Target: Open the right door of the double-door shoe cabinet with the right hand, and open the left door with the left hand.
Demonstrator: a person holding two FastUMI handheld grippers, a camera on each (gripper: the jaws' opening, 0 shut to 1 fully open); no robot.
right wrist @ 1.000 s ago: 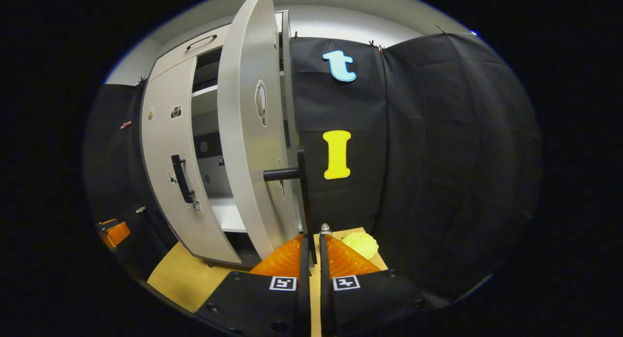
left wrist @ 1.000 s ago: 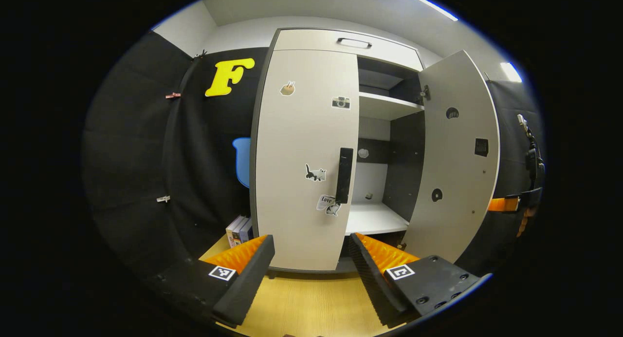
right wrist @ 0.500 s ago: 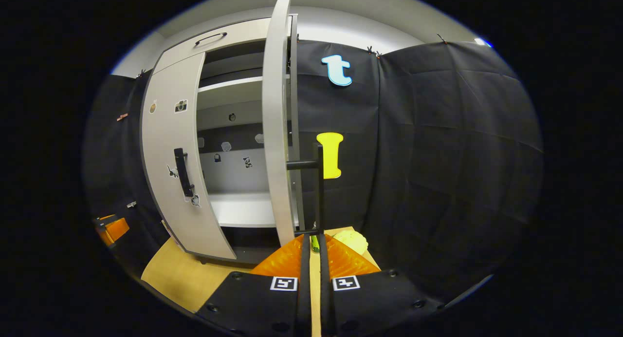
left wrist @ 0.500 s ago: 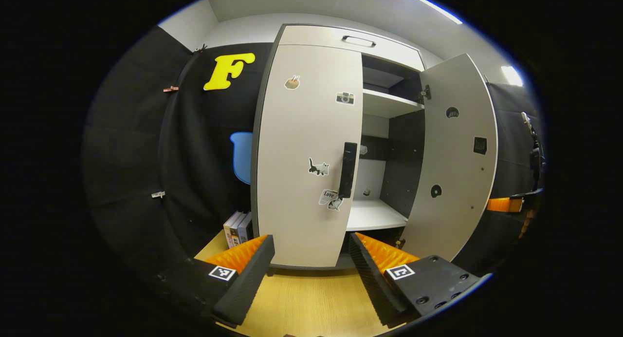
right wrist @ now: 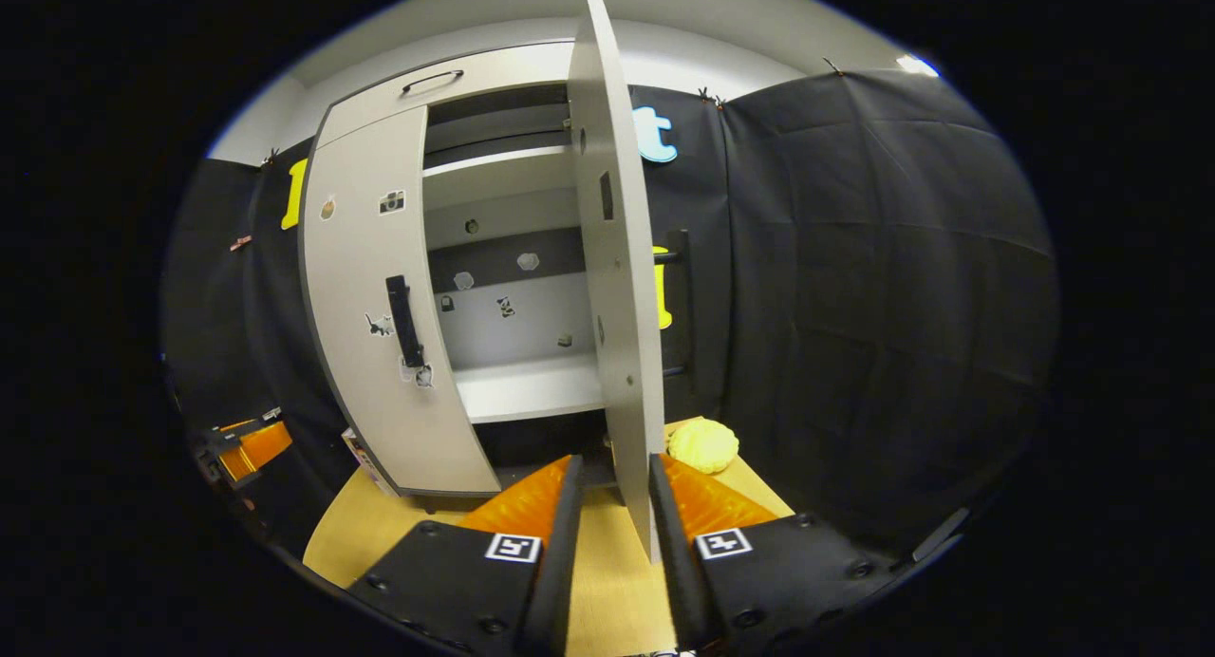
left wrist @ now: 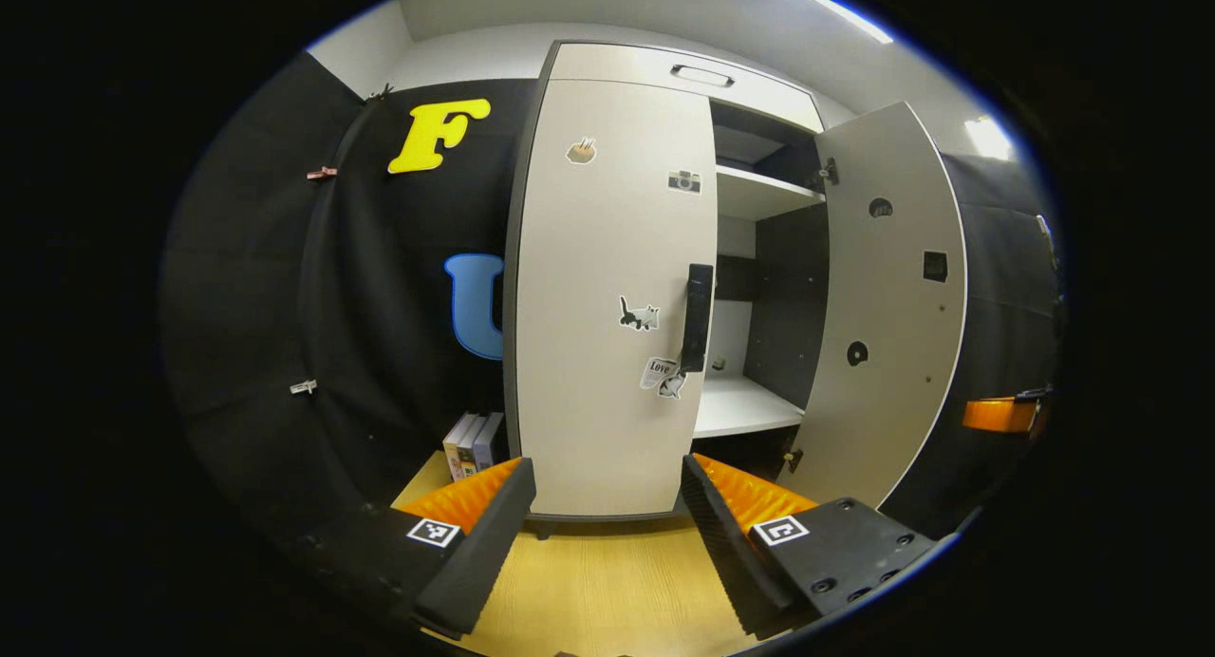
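A: How is the shoe cabinet (left wrist: 664, 68) seen from the left gripper view?

B: It is seen standing on a wooden floor (left wrist: 607, 591). The left door (left wrist: 612, 296) is shut, with a black handle (left wrist: 696, 317) fixed near its right edge and small stickers (left wrist: 640, 313) placed on its face. The right door (left wrist: 892, 296) is swung wide open, so that its inner face is shown. A white shelf (left wrist: 740, 405) is exposed inside. A few books (left wrist: 472, 443) are stood against the cabinet's left side.

A: And the left gripper (left wrist: 607, 519)?

B: Its fingers are spread well apart and nothing is held between them. It is held in front of the shut left door, below the handle, and the door is not touched.

A: What is shown in the right gripper view?

B: The right door (right wrist: 617, 258) is seen nearly edge-on, and its handle (right wrist: 680, 306) is partly hidden behind it. The right gripper (right wrist: 612, 519) is parted by a narrow gap. The lower edge of the door is seen just at that gap, but whether either finger touches it cannot be told; no clamping is visible. The left door (right wrist: 380, 315) is seen closed there as well. A yellow round object (right wrist: 704, 445) is lain on the floor near the foot of the open door.

A: Is the other gripper seen anywhere?

B: A part of one is glimpsed at the far left edge of the right gripper view, too small to be judged.
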